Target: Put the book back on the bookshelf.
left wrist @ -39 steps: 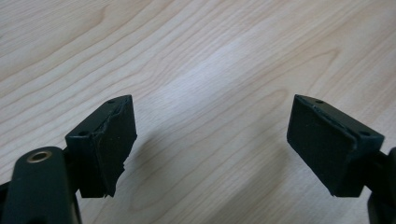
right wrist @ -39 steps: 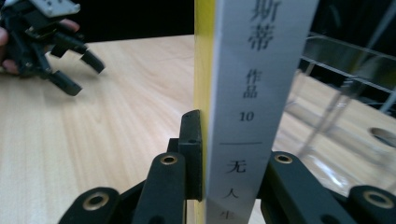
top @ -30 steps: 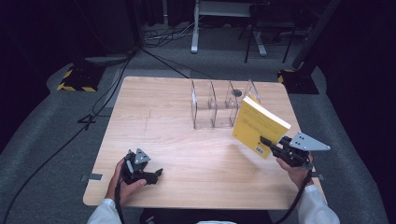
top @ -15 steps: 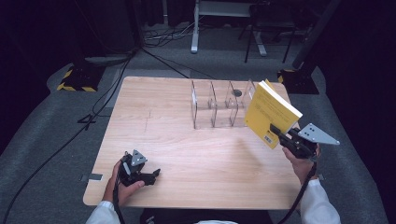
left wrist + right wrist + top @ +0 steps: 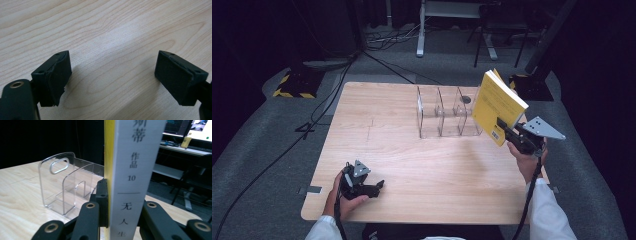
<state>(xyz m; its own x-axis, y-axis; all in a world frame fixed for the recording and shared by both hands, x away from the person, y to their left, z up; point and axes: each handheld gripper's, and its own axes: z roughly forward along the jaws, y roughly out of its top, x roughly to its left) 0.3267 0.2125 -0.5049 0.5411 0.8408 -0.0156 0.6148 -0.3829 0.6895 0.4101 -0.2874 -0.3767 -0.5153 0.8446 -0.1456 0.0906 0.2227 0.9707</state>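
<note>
While the right gripper (image 5: 503, 128) clamps the yellow book (image 5: 497, 106) by its lower spine, holding it tilted in the air just right of the clear acrylic file rack (image 5: 447, 114), the book could swing or slip because the grip sits so low. Its corner might knock the rack's dividers, which crowd the entry. The left gripper (image 5: 111, 77) rests wide open and empty on the wooden table (image 5: 387, 135).
</note>
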